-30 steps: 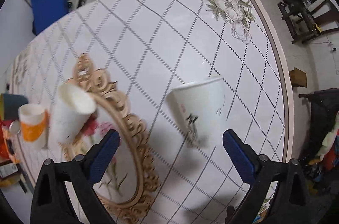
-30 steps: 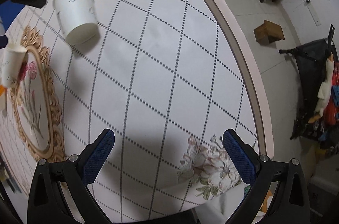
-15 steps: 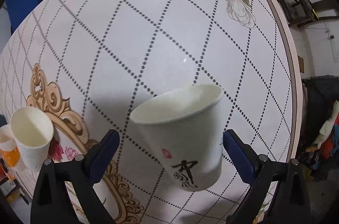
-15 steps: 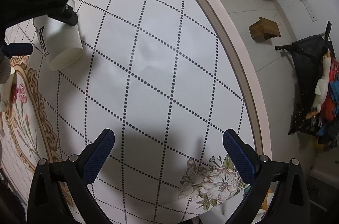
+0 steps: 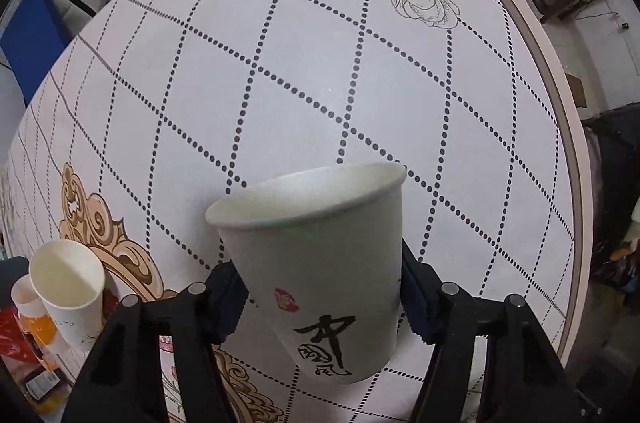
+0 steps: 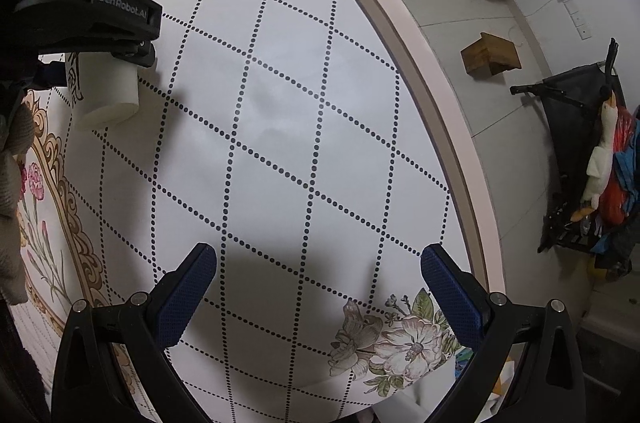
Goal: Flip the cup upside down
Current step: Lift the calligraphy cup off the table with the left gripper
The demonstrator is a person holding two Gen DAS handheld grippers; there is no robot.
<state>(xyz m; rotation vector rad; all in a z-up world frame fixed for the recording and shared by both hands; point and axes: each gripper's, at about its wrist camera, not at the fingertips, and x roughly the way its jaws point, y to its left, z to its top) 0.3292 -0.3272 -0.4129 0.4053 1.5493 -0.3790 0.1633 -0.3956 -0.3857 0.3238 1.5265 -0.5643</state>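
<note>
A white paper cup [image 5: 320, 263] with black calligraphy and a red mark stands upright on the table, mouth up. My left gripper [image 5: 322, 299] is shut on it, blue pads pressed on both sides of its lower half. The right wrist view shows the same cup [image 6: 106, 91] at far left under the left gripper's black body. My right gripper [image 6: 318, 287] is open and empty, above the table near its front edge.
A round table [image 5: 280, 83] has a white cloth with a dotted diamond pattern and flower prints. A second white paper cup [image 5: 68, 287] and an orange-banded cup [image 5: 30, 311] stand at left. The table rim [image 6: 420, 63] curves on the right, with floor, chairs and clutter beyond.
My left gripper moved forward around the calligraphy cup and its jaws closed onto it. The right gripper has stayed open and shifted only slightly.
</note>
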